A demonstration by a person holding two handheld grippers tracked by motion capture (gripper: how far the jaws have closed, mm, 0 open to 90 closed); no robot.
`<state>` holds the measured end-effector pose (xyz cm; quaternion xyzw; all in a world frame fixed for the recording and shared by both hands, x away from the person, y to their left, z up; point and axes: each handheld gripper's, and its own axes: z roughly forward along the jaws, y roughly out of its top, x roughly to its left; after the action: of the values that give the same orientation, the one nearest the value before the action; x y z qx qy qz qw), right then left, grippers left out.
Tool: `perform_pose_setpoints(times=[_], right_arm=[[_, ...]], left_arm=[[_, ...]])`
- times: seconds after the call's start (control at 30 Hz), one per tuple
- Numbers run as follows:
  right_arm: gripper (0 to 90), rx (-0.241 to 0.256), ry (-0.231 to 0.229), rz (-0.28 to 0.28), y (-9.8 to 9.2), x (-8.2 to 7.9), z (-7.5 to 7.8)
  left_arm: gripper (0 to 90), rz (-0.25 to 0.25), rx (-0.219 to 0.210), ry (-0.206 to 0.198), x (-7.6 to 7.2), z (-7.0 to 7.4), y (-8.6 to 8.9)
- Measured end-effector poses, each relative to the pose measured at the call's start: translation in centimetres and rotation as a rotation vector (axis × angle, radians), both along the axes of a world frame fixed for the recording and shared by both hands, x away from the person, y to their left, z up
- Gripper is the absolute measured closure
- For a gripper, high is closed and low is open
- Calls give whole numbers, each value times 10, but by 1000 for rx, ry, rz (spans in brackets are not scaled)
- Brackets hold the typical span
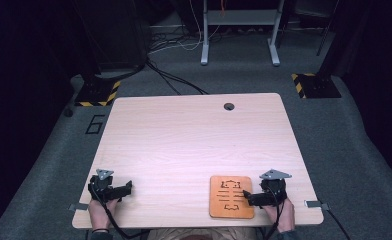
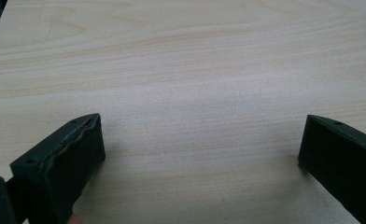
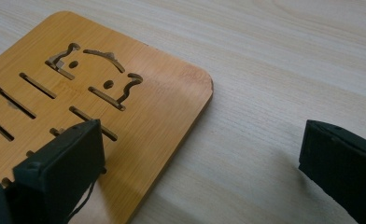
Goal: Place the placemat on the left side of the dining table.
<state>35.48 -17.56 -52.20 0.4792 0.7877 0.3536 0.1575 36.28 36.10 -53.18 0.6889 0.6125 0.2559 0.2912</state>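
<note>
The flat orange-brown bamboo board with rounded corners and cut-out slots (image 1: 231, 196) lies at the near edge of the pale wooden table (image 1: 194, 135), toward the person's right. The right gripper (image 1: 251, 196) sits at the board's right edge, jaws spread wide: one over the board, the other over bare table just beside it, grasping nothing. Well to the board's left, the left gripper (image 1: 126, 188) rests with jaws likewise released over bare wood. The board looks thin, stiff, light and smooth; lying flush, it probably needs an edge pinch at its right side or corner (image 3: 204, 88). No containers stand on the table beyond the board.
</note>
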Motion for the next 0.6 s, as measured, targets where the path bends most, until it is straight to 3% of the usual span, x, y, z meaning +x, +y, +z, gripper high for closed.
perform_pose_setpoints(times=[0.6], right_arm=[[0,-13,-1,2,-5,1,1]], left_arm=[[1,1,0,0,0,0,0]])
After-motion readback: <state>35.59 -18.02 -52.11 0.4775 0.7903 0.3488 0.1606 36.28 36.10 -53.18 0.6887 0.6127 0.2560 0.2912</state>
